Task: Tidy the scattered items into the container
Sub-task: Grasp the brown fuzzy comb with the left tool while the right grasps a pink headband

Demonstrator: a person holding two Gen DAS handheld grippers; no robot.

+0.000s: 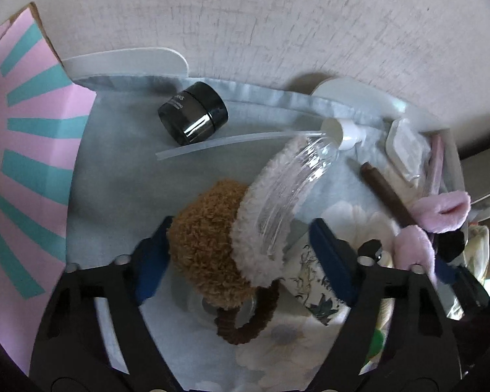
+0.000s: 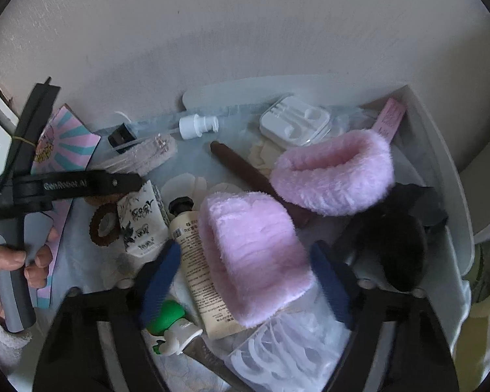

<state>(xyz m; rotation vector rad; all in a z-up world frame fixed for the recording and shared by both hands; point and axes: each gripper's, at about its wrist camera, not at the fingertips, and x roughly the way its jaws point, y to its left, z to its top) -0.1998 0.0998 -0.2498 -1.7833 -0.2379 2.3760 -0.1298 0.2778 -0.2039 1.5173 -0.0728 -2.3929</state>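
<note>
Hovering over the cloth-lined container (image 2: 441,150), the right gripper (image 2: 241,277) spreads its 2 fingers around a fluffy pink cuff (image 2: 254,254). The left gripper (image 1: 241,254), also spread, flanks a brown plush scrunchie (image 1: 205,238).

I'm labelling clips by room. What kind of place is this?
Probably a bedroom or vanity corner at home: a storage bin against a wall, holding a cream tube, a spray pump and fluffy pink cuffs.

Ahead of my left tool a glossy black jar (image 1: 193,114) is gleaming; between my right tool's matt blue pads (image 2: 156,284), pink plush (image 2: 254,254) is looking fluffy.
</note>
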